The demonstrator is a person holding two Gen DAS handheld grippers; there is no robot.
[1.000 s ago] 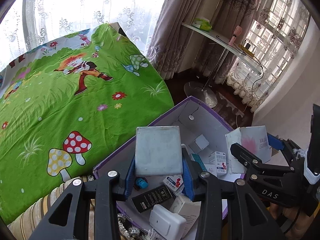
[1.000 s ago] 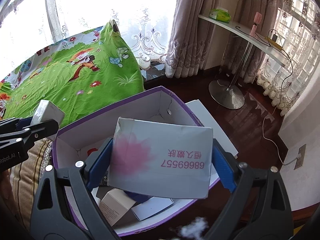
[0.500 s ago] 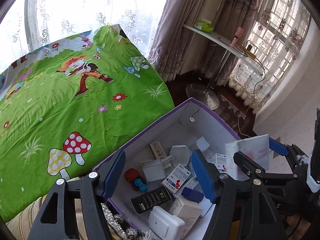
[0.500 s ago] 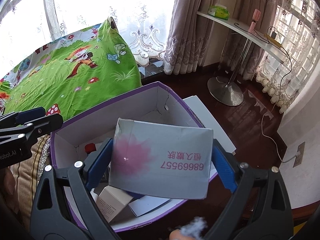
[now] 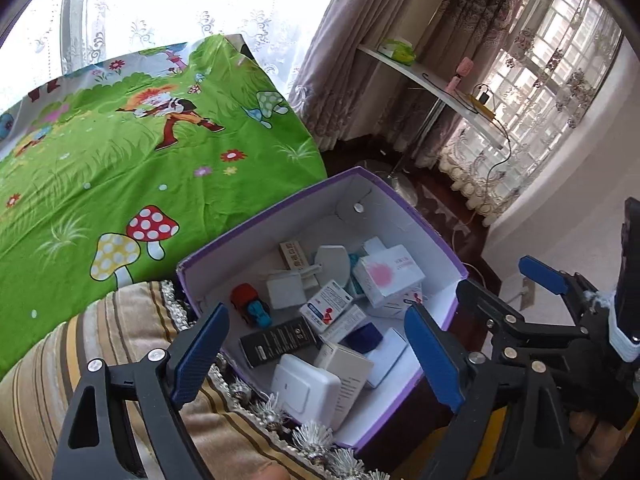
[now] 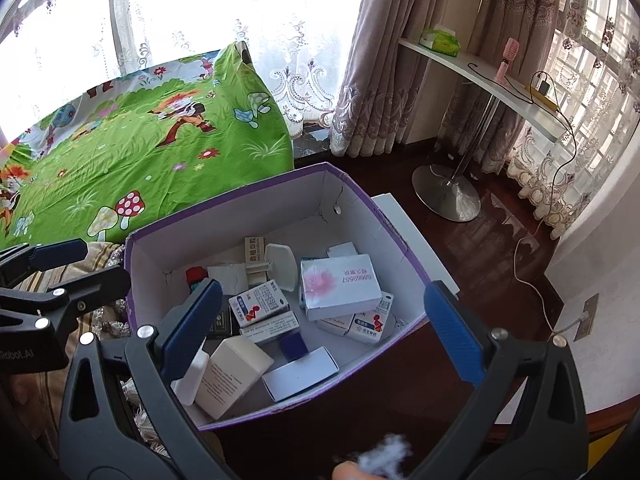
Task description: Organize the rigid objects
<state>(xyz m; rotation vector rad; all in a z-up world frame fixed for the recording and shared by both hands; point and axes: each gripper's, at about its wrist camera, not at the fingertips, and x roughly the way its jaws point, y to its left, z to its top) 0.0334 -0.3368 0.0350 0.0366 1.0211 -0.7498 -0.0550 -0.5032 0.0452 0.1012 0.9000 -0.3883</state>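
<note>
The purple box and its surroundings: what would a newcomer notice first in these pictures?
First, the purple box, white inside and full of small cartons, with a pink-flowered carton lying on top. Behind it on the left spreads a bright green cartoon sheet with mushrooms. Both claws, left and right, hang open and empty over the box.

Purple-rimmed box white inside; green bedsheet with spotted mushrooms; pink-blotched white carton
</note>
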